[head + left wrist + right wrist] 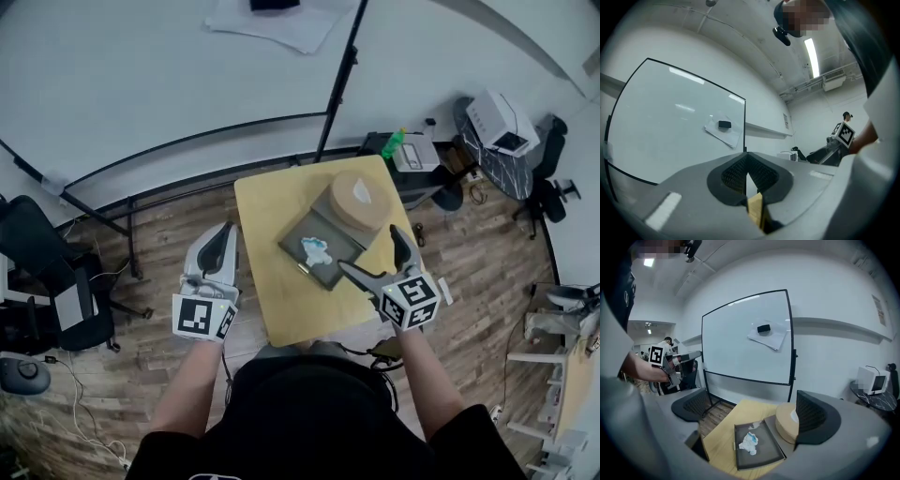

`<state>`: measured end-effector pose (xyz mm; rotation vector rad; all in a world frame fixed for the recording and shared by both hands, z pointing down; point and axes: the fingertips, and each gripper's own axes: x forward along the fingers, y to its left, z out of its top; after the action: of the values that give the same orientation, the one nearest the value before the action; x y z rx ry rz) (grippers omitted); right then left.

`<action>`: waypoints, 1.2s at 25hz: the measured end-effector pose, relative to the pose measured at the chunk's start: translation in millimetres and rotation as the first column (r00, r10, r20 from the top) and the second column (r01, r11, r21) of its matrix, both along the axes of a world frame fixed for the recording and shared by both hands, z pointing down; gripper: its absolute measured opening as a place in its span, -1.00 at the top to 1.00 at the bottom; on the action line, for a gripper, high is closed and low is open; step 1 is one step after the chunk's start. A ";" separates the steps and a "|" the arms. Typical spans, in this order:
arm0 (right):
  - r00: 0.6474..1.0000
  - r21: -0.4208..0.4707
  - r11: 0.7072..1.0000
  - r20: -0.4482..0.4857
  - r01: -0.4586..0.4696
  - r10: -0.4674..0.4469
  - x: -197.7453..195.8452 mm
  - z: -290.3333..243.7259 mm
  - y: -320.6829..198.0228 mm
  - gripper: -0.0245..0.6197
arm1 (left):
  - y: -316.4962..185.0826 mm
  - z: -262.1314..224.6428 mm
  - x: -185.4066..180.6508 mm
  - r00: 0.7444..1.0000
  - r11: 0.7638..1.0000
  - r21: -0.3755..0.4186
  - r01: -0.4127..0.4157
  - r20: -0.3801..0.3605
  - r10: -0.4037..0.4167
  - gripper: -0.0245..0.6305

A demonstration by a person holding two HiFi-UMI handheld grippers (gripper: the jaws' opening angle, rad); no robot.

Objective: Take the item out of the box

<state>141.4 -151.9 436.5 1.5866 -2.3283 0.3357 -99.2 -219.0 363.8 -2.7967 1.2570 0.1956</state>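
A dark grey open box (330,269) lies on the small yellow table (272,206), and a crumpled white and blue item (316,248) rests in its tray. The same box (764,453) and item (750,443) show in the right gripper view. A round tan object (359,199) sits on the box's far part. My right gripper (367,248) hovers open over the box's near right corner, with nothing between its fingers. My left gripper (223,232) hangs off the table's left edge, shut and holding nothing (747,176).
A whiteboard on a black stand (337,84) stands just beyond the table. A black office chair (37,262) is at the left. A green bottle (394,143), a printer (502,122) and more chairs crowd the back right. The floor is wood planks.
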 end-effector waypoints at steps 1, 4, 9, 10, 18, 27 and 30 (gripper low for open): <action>1.000 -0.002 1.000 0.001 0.007 -0.007 1.0 0.5 -5.3 -0.93 | -3.7 -0.9 0.8 1.000 1.000 0.002 0.007 0.000 -0.007 0.93; 0.999 -0.014 0.999 0.011 0.035 -0.035 3.6 3.3 -20.9 -0.93 | -12.7 -3.5 6.7 1.000 1.000 0.003 0.026 0.003 -0.026 0.93; 0.996 -0.045 0.995 0.020 0.090 -0.089 9.0 4.8 -42.5 -0.93 | -20.5 -6.0 16.1 0.998 0.998 -0.013 0.062 0.004 -0.062 0.93; 0.995 -0.046 0.994 0.020 0.098 -0.097 10.6 3.6 -45.5 -0.93 | -21.1 -5.7 17.4 0.998 0.998 -0.016 0.068 0.005 -0.068 0.93; 0.994 -0.090 0.990 0.027 0.106 -0.104 25.2 10.3 -63.6 -0.93 | -21.2 7.9 31.9 0.996 0.995 -0.048 0.090 0.012 -0.090 0.93; 0.981 -0.268 0.946 -0.008 0.184 -0.193 21.3 45.0 -81.8 -0.93 | -22.2 34.4 29.1 0.992 0.986 -0.106 0.128 0.011 -0.128 0.93; 0.965 -0.314 0.920 -0.039 0.235 -0.259 12.9 52.4 -92.1 -0.93 | -23.2 40.0 28.2 0.991 0.984 -0.117 0.136 0.014 -0.135 0.93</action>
<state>154.3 -244.0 488.9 1.1257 -2.2502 0.5337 -71.0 -242.2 403.8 -2.7901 1.4986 0.1091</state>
